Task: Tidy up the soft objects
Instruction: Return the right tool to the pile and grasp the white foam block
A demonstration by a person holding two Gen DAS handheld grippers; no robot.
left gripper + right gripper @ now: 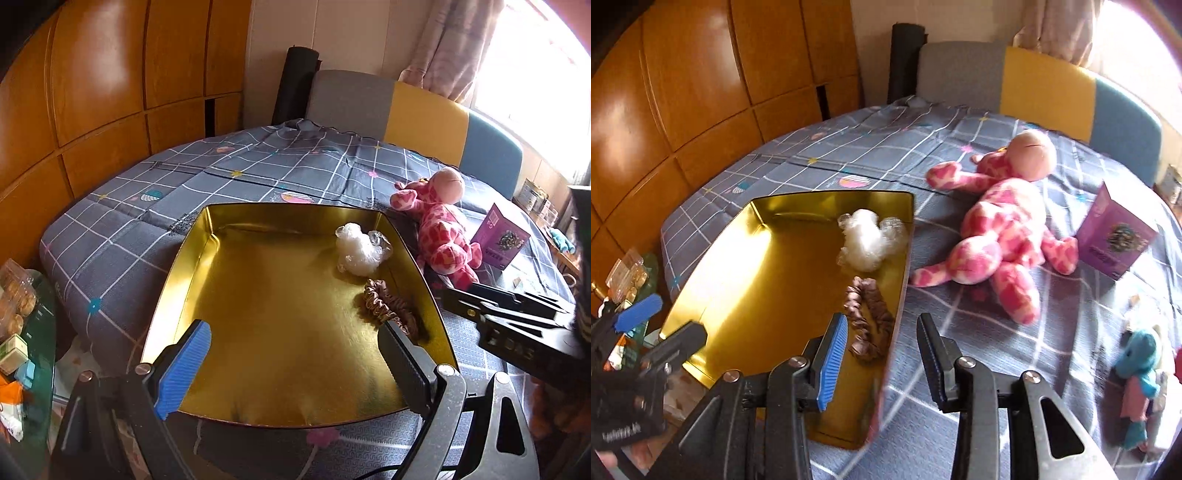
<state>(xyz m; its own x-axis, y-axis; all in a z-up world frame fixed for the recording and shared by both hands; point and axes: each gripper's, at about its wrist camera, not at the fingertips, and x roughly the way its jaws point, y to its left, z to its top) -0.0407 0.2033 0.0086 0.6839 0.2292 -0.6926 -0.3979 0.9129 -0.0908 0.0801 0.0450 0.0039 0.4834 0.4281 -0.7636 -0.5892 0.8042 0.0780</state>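
Note:
A gold tin tray [266, 332] [746, 280] lies on the quilted bed. In it are a crumpled clear plastic wad [360, 249] [866, 243] and a brown satin scrunchie [391, 310] [868, 325] along its right side. A pink spotted plush giraffe [441, 225] [1001, 229] lies on the bed to the right of the tray. My left gripper [295, 354] is open and empty over the tray's near part. My right gripper [882, 350] is open and empty above the tray's right rim, near the scrunchie. It also shows in the left wrist view [517, 306].
A purple box [504, 240] [1115, 236] stands right of the giraffe. A small teal plush [1137, 369] lies at the bed's right edge. A grey, yellow and blue headboard [406, 107] stands behind. A glass side table [33, 332] with snacks is at the left.

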